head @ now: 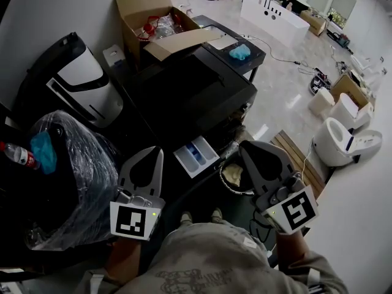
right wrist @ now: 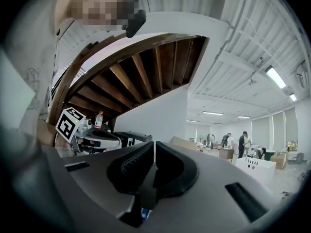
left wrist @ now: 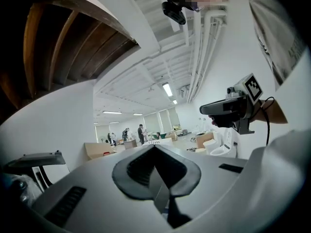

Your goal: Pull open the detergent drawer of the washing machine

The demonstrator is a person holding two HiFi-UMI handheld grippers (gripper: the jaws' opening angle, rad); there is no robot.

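The black washing machine (head: 190, 94) stands in the middle of the head view. Its white detergent drawer (head: 196, 156), with a blue insert, sticks out from the front, pulled open. My left gripper (head: 158, 150) hovers just left of the drawer, shut and empty. My right gripper (head: 244, 144) is to the drawer's right, also shut with nothing between its jaws. Neither touches the drawer. In the left gripper view the left gripper (left wrist: 155, 149) points level across the room, with the right gripper (left wrist: 228, 108) beside it. The right gripper view shows the right gripper (right wrist: 153, 147) closed, the left gripper (right wrist: 92, 137) at its left.
An open cardboard box (head: 150, 17) sits behind the machine, a blue cloth (head: 240, 52) on its far corner. A plastic-wrapped bin (head: 73, 164) and a water bottle (head: 18, 155) are at the left. A round basket (head: 236, 176) lies below the drawer. White toilets (head: 340, 139) stand at the right.
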